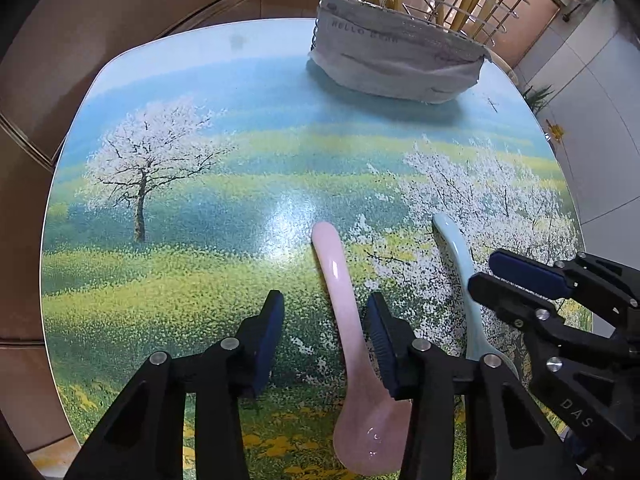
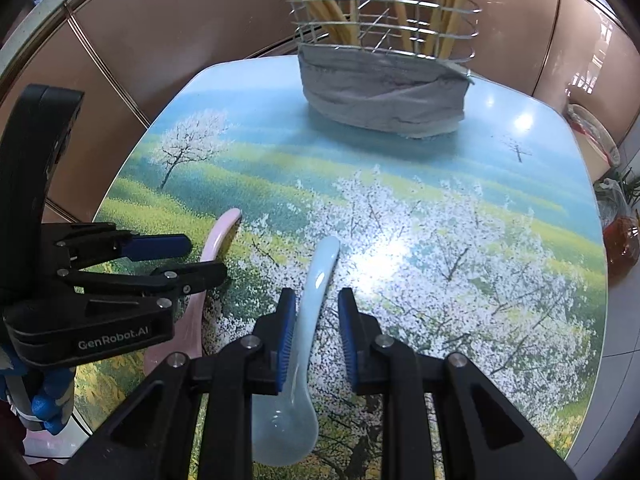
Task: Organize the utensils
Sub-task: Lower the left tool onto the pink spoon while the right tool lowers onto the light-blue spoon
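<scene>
1. The bench (image 1: pixel 168 80) carried a printed landscape of blossoming trees over green and yellow fields under a blue sky; both views looked steeply down on it.
2. The pink spoon (image 1: pixel 348 344) lay on the bench with its handle pointing toward the far edge and its bowl nearest the camera in the left wrist view.
3. The left gripper (image 1: pixel 324 336) straddled the pink spoon: its jaws stood partly open, the right pad just beside or against the handle (contact could not be told), the left pad clearly apart from it, so nothing was clamped.
4. The blue spoon (image 2: pixel 308 344) lay just beside the pink one, roughly parallel, handle likewise pointing away and bowl toward the camera.
5. The right gripper (image 2: pixel 318 336) straddled the blue spoon with its jaws narrowly open; the left pad lay against the handle, while a gap of bench showed between the handle and the right pad, so the spoon was not pinched.
6. Each gripper appeared at the edge of the other's view, the two close together over the near part of the bench.
7. A wire basket (image 2: pixel 384 12) stood at the far end of the bench, its base wrapped in a grey cloth (image 2: pixel 380 92) (faint lettering showed on it); yellow chopsticks (image 2: pixel 452 4) stood upright inside.
</scene>
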A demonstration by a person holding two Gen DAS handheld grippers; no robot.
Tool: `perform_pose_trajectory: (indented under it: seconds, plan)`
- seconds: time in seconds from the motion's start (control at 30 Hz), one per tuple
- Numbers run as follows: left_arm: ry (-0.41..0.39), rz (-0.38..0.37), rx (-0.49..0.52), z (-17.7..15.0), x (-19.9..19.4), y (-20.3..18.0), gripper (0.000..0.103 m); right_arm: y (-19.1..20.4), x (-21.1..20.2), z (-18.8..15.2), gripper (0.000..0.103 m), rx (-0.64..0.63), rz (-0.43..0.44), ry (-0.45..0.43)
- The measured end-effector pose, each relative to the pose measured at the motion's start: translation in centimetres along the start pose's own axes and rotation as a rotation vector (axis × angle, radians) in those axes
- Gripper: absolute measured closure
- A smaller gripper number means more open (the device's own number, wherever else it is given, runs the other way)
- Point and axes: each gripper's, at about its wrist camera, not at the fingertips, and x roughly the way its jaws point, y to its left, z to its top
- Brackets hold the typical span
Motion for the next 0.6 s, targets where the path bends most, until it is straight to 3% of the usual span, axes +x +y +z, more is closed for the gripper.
perform_pose_trajectory:
  seconds: [0.27,0.6]
  plan:
    - [-0.004,0.000,0.037,0.7,0.5,-0.7,0.083,1.1,1.9,0.6,0.082,-0.017,-0.001,0.023]
    - [-0.010,-0.017,0.043,0.4,0.1,-0.1,0.087,1.9,3.6,1.0,0.083,-0.013,0.000,0.041]
